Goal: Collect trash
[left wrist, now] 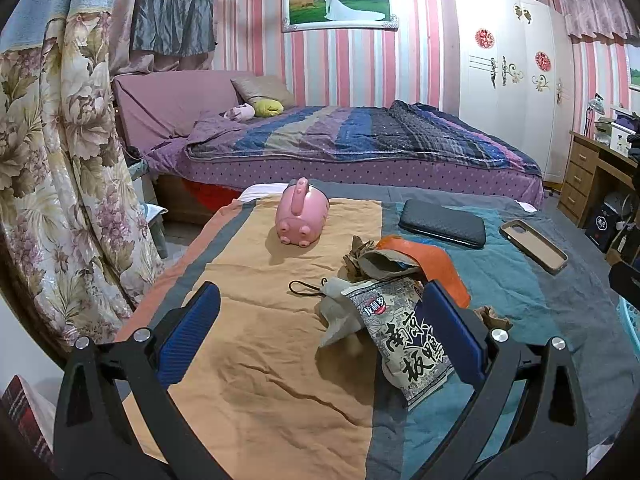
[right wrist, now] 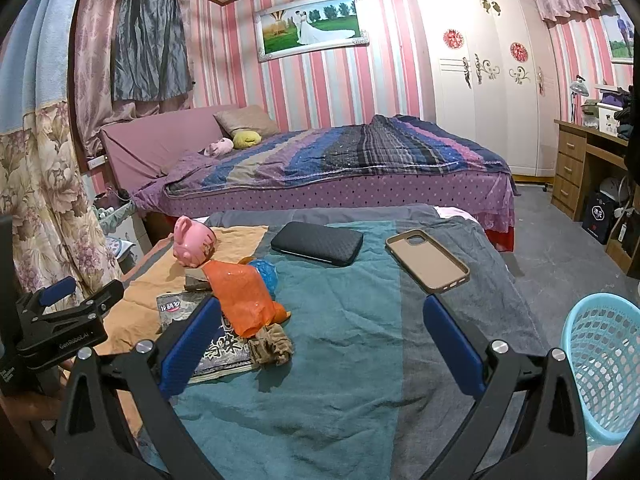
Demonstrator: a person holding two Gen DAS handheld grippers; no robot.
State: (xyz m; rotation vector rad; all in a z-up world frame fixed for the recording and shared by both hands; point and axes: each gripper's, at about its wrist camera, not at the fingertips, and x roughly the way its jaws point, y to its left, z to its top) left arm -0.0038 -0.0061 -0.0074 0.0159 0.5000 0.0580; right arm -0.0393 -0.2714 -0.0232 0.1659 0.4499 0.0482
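Left tool (left wrist: 320,324) low over the surface (left wrist: 256,360), jaws wide, empty. Right tool (right wrist: 320,328) likewise wide, empty. Trash pile centre: snack wrapper (left wrist: 404,344), orange bag (right wrist: 240,300), crumpled paper (right wrist: 272,348). Only the right view shows the blue basket (right wrist: 608,364), near right, cut off by the frame edge.

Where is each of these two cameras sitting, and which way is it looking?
Left wrist view: rides on the left hand-held gripper, looking forward along its open blue fingers at the snack packet and pink piggy bank on the cloth-covered table.
Right wrist view: rides on the right hand-held gripper, fingers open over the teal cloth, blue basket at right; the left gripper's body shows at the left edge.
Shared: piggy bank, orange bag, black case, phone case, bed. No hands or sleeves show.
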